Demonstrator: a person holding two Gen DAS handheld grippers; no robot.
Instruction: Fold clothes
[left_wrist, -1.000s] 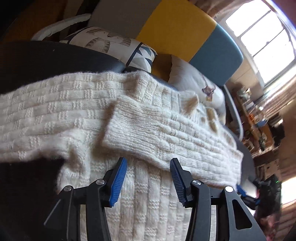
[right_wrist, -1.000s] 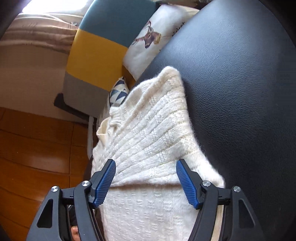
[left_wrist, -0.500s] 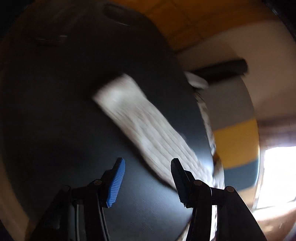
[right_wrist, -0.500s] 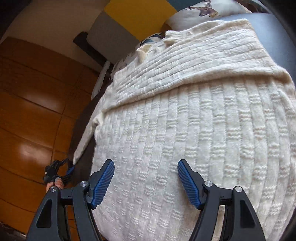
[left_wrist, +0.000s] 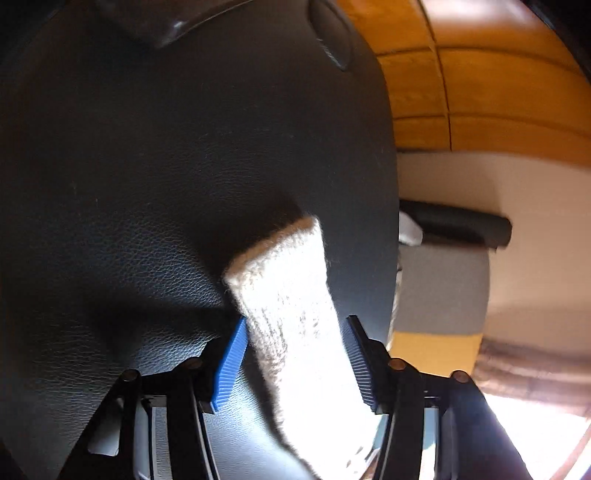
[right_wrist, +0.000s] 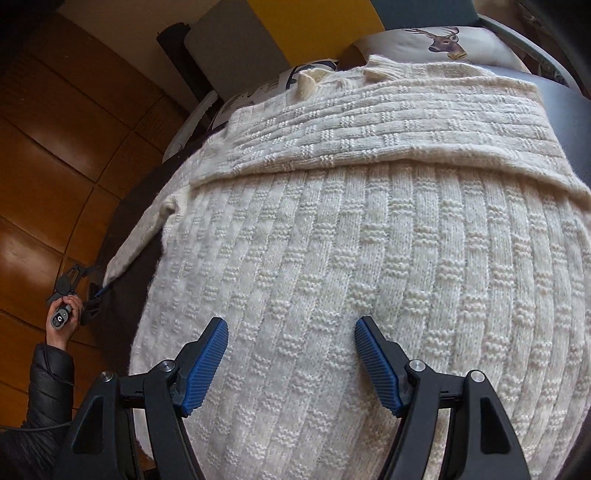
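Observation:
A cream knit sweater (right_wrist: 369, 240) lies spread on a black leather table (right_wrist: 569, 122). One sleeve is folded across its chest (right_wrist: 369, 129). The other sleeve stretches out to the left (right_wrist: 129, 254). My left gripper (left_wrist: 295, 362) is open around that sleeve's cuff end (left_wrist: 291, 302), jaws either side of it, over the black tabletop (left_wrist: 147, 184). It also shows small in the right wrist view (right_wrist: 99, 288), held by a hand. My right gripper (right_wrist: 291, 362) is open and empty just above the sweater's body.
A grey, yellow and blue chair (right_wrist: 240, 51) stands behind the table, with a deer-print cushion (right_wrist: 443, 44) and a patterned cushion (right_wrist: 258, 92). Wooden floor (right_wrist: 55, 147) lies to the left. The table's rounded edge (left_wrist: 391, 221) runs right of the sleeve.
My left gripper swung away from the sweater's body to the outstretched sleeve and now straddles its cuff. My right gripper moved from the folded sleeve to above the sweater's body.

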